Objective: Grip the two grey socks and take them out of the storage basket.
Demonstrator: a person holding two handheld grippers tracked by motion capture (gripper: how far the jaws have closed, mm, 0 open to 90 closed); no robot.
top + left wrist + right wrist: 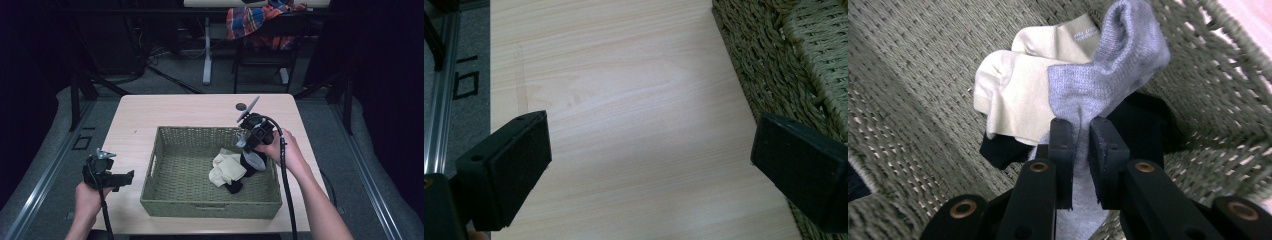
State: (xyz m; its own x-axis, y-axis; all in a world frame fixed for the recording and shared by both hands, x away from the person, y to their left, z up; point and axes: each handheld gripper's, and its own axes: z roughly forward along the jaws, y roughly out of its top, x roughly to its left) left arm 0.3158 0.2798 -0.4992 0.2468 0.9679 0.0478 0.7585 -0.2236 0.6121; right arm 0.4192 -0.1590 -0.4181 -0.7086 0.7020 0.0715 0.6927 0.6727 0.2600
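One woven basket (200,145) on the surface (135,120), holding three socks: cream (1023,95), grey (1108,75), black (1143,130). Right tongs (1080,145) clamped on the grey sock inside the basket; pinch plain in the right gripper view. Left tongs (649,165) spread wide, empty, above bare surface beside the basket's wall.

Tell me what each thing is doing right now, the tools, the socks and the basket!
Left tool: open, holding nothing, over the bare table beside the basket.
Right tool: shut on the grey sock, inside the basket.
Grey sock: pinched and lifted, hanging crumpled.
Cream socks: lying loose in the basket.
Dark sock: lying under the others.
Basket: upright on the table, socks inside.
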